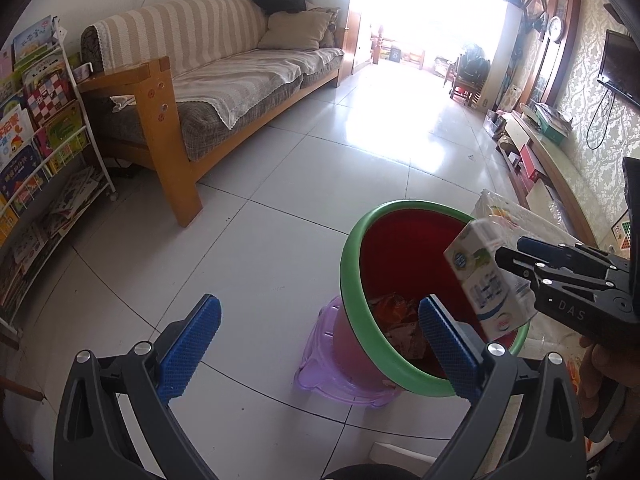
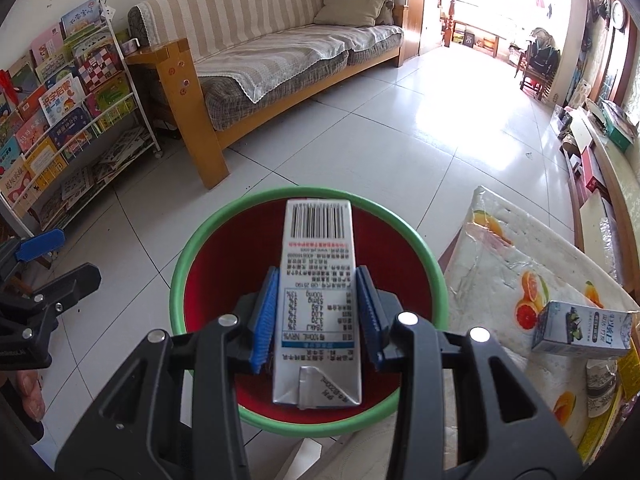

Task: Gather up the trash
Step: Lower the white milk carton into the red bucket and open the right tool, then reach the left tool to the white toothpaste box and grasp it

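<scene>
My right gripper is shut on a white milk carton and holds it over the mouth of a red bin with a green rim. In the left wrist view the same carton hangs over the bin, held by the right gripper coming in from the right. My left gripper is open and empty, above the floor at the bin's left side. Crumpled wrappers lie inside the bin. Another small carton lies on the table.
The bin stands on a purple plastic stool. A table with a fruit-print cover is to the right. A wooden sofa and a book rack stand at the left. White tiled floor lies beyond.
</scene>
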The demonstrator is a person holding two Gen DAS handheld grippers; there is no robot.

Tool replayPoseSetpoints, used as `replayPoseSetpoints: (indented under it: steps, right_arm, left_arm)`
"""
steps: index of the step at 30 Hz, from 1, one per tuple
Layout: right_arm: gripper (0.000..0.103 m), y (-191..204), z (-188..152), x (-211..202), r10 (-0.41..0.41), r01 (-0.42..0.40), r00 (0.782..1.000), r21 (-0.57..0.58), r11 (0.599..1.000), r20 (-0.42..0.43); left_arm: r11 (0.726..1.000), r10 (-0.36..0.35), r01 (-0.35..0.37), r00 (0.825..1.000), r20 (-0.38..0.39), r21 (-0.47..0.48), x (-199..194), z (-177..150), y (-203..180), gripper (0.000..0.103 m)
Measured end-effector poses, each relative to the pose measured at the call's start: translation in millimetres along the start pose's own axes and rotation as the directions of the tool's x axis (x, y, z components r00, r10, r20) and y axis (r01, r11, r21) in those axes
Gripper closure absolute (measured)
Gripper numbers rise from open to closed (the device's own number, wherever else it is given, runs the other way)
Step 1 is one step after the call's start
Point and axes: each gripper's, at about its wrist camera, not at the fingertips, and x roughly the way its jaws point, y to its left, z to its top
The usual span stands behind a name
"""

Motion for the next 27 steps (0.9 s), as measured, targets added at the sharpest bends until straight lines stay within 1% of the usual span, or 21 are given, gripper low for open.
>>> replayPoseSetpoints:
  steps: [1,3,5,7,9,11,19,22,27]
  right_arm:
    - [0.060,1.6,-0.7,1.5,-0.003,0.003,1.000,-0.005,1.000,-0.003]
    - [0.041,3.2,-1.1,2.8,-0.018,0.018,1.000,-0.012,1.000,-0.001]
    - [0.030,3.1,-0.8,1.5,-0.029,0.029,1.000,-0.011,1.000,0.006]
    - [0.023,2.7,0.2,-1.2,-0.032,0.032,0.999,-0.013,0.999,0.014]
    - [0.010,1.6,1.7,-4.4,-0.042,0.042,0.999,-0.013,0.999,0.025]
    - [0.005,-2.3,1.7,-9.5,-0.054,0.054,0.998,-0.012,0.998,0.035]
    - [0.005,-23.6,-10.8,-34.5,-0.089,0.089,0.995,-0.005,0.996,0.042]
    - [0.005,-34.6,-21.5,-53.1,-0.100,0.100,0.993,0.000,0.995,0.063]
    - [0.005,-59.6,-42.8,-90.0,-0.115,0.111,0.988,0.044,0.993,0.102]
  left_arm:
    - [1.000,0.000,0.000,1.000,0.000,0.002,0.5,0.3,0.4,0.008]
    - [1.000,-0.002,0.002,1.000,0.000,0.003,-0.1,-0.5,-0.1,0.008]
    - [1.000,-0.002,0.002,1.000,-0.002,0.003,0.2,-1.0,0.1,0.008]
    - [1.000,-0.004,0.004,1.000,-0.002,0.004,-0.3,-1.0,-0.9,0.008]
    - [1.000,-0.008,0.008,1.000,-0.002,0.005,-1.5,-1.5,-2.1,0.008]
    - [1.000,-0.009,0.009,1.000,-0.002,0.008,-2.1,-1.1,-4.4,0.008]
    - [0.999,-0.033,0.033,0.999,0.002,0.039,-6.2,1.6,-29.2,0.008]
    - [0.997,-0.053,0.053,0.999,0.001,0.057,-7.5,0.6,-46.4,0.008]
    - [0.990,-0.093,0.093,0.996,-0.007,0.104,-6.5,-1.9,-84.6,0.008]
